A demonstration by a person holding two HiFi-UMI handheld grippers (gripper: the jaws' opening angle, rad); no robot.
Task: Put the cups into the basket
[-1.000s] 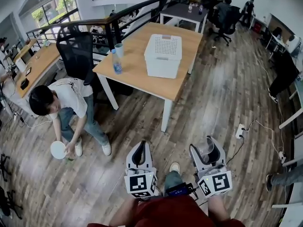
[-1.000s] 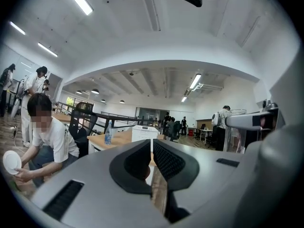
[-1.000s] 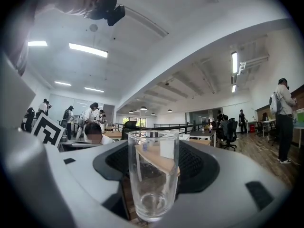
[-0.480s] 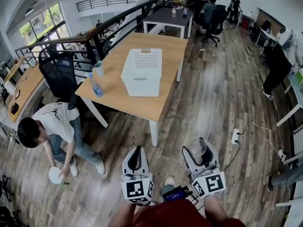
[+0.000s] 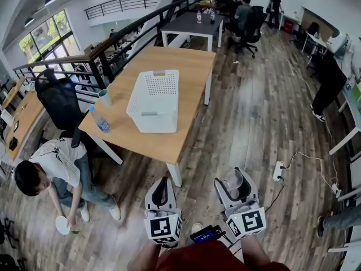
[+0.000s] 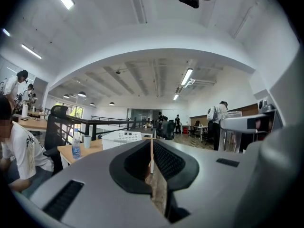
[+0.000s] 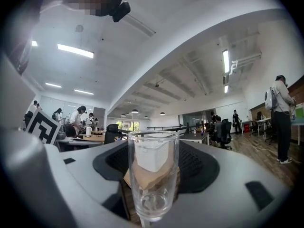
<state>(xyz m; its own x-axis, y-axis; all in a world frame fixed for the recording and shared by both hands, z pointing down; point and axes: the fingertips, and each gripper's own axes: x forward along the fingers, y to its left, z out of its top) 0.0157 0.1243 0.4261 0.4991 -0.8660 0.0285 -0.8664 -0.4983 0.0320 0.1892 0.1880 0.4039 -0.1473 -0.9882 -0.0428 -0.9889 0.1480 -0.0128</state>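
Observation:
A clear stemmed glass (image 7: 153, 189) stands upright between the jaws of my right gripper (image 7: 154, 163), which is shut on it. The head view shows that glass (image 5: 233, 180) in the right gripper (image 5: 235, 185) low over the wooden floor. My left gripper (image 5: 162, 189) is beside it, shut and empty, its jaws meeting in a thin slit (image 6: 152, 151). The white perforated basket (image 5: 153, 100) sits on the wooden table (image 5: 169, 143) ahead and to the left. A pale cup (image 5: 105, 97) stands near the table's left edge. The basket (image 6: 124, 137) also shows in the left gripper view.
A water bottle (image 5: 100, 121) stands by the cup. A black office chair (image 5: 56, 100) is left of the table. A person (image 5: 53, 171) crouches at lower left with a white disc (image 5: 63, 225). A power strip (image 5: 277, 171) with its cable lies on the floor to the right.
The table and basket have slid left and lower in the head view. The crouching person has shifted to the left. Both grippers keep their places and the glass stays held.

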